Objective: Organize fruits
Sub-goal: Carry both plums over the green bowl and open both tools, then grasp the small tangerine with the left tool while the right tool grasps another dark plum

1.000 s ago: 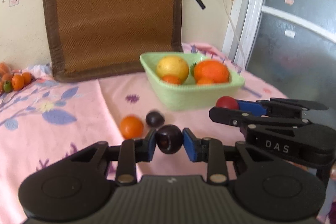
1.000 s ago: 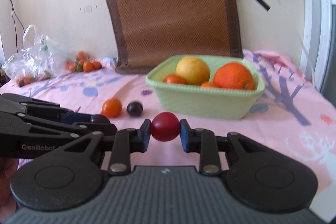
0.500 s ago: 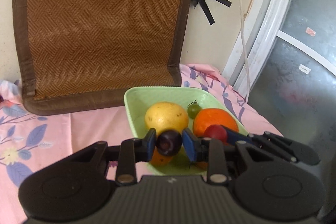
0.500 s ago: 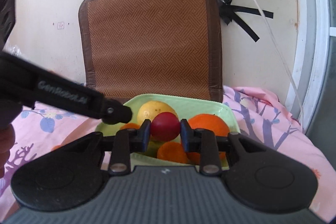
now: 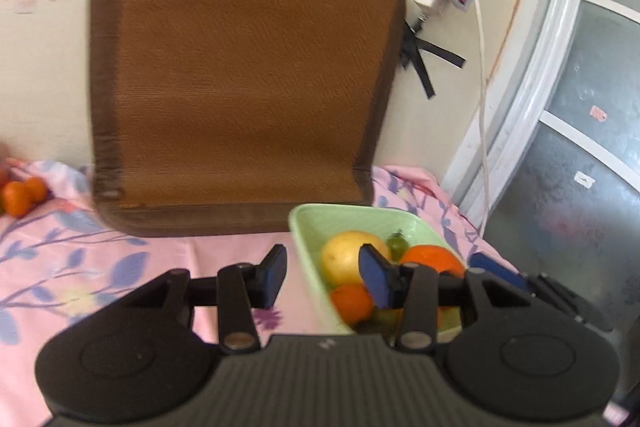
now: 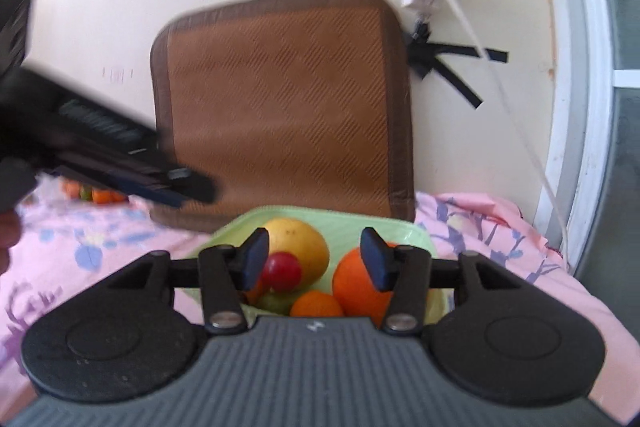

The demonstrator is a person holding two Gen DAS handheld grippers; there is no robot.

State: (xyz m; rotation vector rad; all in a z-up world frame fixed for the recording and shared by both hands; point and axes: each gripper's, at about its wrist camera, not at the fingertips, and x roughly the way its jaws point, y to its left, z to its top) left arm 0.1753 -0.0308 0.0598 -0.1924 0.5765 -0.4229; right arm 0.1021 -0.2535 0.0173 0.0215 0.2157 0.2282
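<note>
left wrist view: left tongs (image 5: pixel 323 277) low centre of frame, jaws apart after just opening, nothing between the blue pads (image 5: pixel 276 271); the gap spans pink floral cloth (image 5: pixel 80 267) and the near left rim of the green bowl (image 5: pixel 308 227). the bowl sits right of centre, low in frame. in it: a yellow fruit (image 5: pixel 344 259), a large orange (image 5: pixel 432 259), a small orange (image 5: pixel 352 303) and a small green fruit (image 5: pixel 397 245) at the back. something dark lies at the bowl's bottom under the small orange; cannot tell what it is. right tongs (image 5: pixel 496 269) show only as a blue pad and black body at the lower right edge, over the bowl's right side.

right wrist view: right tongs (image 6: pixel 314 263) low centre, jaws also just opened and standing apart. a red fruit (image 6: pixel 282 269) sits just beside the left pad (image 6: pixel 252 263), clear of the right pad; contact with the left pad cannot be told, and it is not pinched. it lies above the bowl (image 6: pixel 416 239), in front of the yellow fruit (image 6: pixel 304 243), with the large orange (image 6: pixel 356 279) to its right, a small orange (image 6: pixel 318 303) and a pale green fruit (image 6: pixel 276 301) below. left tongs (image 6: pixel 192 189) cross the left of frame, blurred, above the bowl's left rim.

only this view shows the red fruit. both views show the brown woven mat (image 5: pixel 248 75) leaning on the wall and a small heap of oranges (image 5: pixel 22 195) at far left.
</note>
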